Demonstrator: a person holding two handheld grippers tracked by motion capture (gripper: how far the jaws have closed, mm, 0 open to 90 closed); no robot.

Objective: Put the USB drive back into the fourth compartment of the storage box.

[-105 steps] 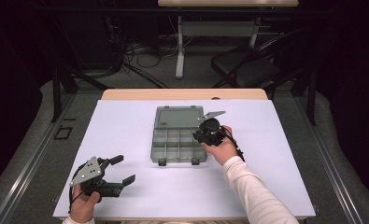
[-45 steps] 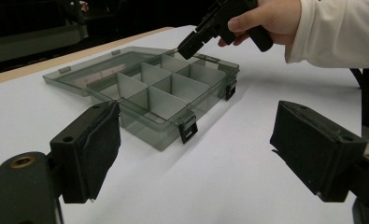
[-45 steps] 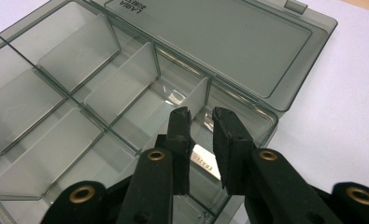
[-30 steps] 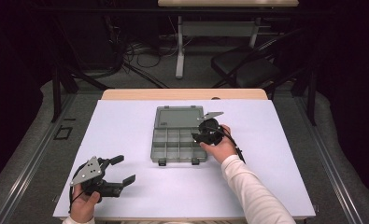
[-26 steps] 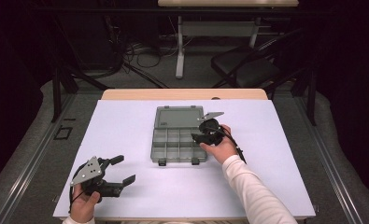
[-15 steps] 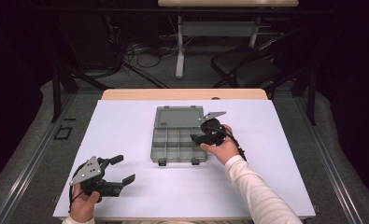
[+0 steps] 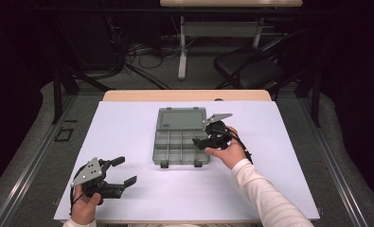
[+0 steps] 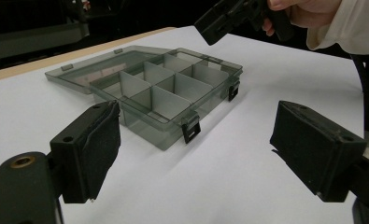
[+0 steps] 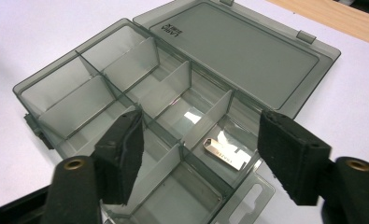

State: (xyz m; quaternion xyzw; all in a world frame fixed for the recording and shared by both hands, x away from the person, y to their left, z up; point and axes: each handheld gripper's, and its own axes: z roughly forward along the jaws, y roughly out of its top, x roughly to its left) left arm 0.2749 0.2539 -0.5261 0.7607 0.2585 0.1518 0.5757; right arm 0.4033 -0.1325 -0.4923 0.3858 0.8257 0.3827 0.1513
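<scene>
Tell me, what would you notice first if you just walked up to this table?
First, the see-through grey plastic box with little compartments, lying open in the middle of the white table. Then the right black claw, open, hovering over its right end, where a small flat silver metal piece lies in one compartment. The left black claw waits open near the table's front left corner.

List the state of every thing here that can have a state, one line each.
Box: open, lid laid back flat on the table.
Latches: undone, hanging at the front wall.
Metal piece: lying flat in one compartment.
Left hand-held gripper: open, holding nothing, away from the box.
Right hand-held gripper: open, holding nothing, over the box.
</scene>
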